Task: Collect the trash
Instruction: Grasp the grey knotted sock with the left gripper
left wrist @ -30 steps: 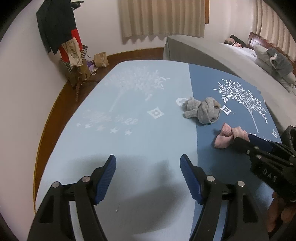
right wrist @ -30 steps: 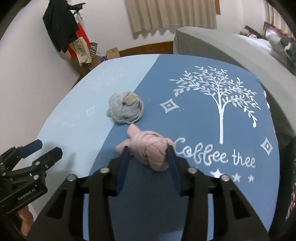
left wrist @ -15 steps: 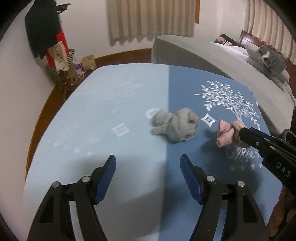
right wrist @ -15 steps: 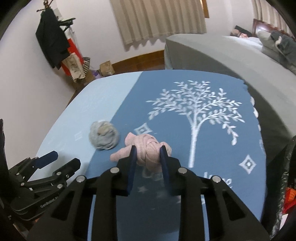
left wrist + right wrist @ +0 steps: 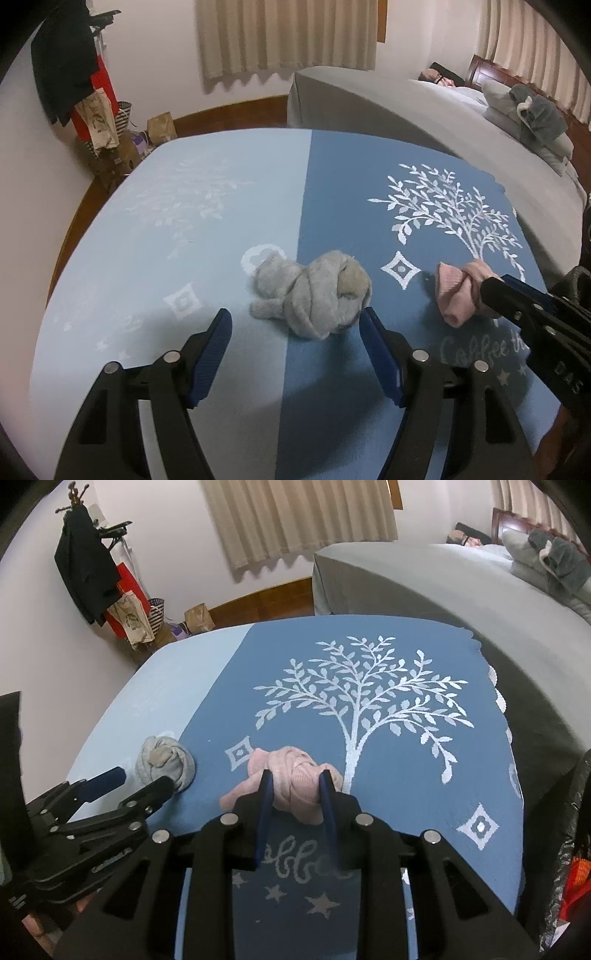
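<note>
Right wrist view alone shows the right tool (image 5: 295,781) clamping the pink bundle (image 5: 291,779); left tool (image 5: 295,325) gapes.

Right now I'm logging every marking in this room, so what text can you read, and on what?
"Coffee th", partly cut off, in white script on the blue tablecloth.
"DAS", white letters on the right gripper.
Small white lettering on the left gripper: too blurred to read.

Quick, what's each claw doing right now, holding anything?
Left claw: open, holding nothing; the grey sock bundle lies just ahead of it.
Right claw: closed on the pink sock bundle.
</note>
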The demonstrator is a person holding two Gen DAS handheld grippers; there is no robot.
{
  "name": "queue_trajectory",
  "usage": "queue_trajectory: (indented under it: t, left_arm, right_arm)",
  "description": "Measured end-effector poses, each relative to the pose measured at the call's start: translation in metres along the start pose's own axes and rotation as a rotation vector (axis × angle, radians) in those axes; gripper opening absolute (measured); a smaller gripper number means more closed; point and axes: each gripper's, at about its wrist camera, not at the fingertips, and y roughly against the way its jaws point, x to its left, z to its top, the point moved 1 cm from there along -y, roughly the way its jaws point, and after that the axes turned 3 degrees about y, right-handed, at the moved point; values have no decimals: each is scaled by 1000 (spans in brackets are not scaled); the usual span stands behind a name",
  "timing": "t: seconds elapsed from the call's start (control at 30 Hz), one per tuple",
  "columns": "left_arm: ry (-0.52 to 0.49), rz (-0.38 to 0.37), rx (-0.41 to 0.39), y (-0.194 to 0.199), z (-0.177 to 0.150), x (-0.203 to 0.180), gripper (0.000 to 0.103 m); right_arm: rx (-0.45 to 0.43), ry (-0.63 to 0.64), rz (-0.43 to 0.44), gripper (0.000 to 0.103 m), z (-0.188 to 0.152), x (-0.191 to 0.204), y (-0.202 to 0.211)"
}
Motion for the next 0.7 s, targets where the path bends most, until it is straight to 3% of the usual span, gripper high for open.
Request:
queue_trajectory:
  t: [0.1, 0.17, 0.2, 0.4, 0.7]
  left_arm:
    - [0, -22, 5, -4, 0, -1, 63]
    - [-10, -47, 11, -4, 0, -4, 42]
    - [-18, -52, 11, -4, 0, -7, 39]
    - [-25, -50, 1, 4, -2, -9, 31]
    - [-1, -51, -15, 36, -6, -3, 31]
  right_arm:
    - [0, 5, 0, 25, -1, 0, 0]
    - [0, 5, 1, 25, -1, 1, 0]
    - [1, 5, 2, 25, -1, 1, 0]
    - [1, 0, 5, 25, 0, 0, 3]
    - [-5, -16, 12, 25, -6, 0, 20]
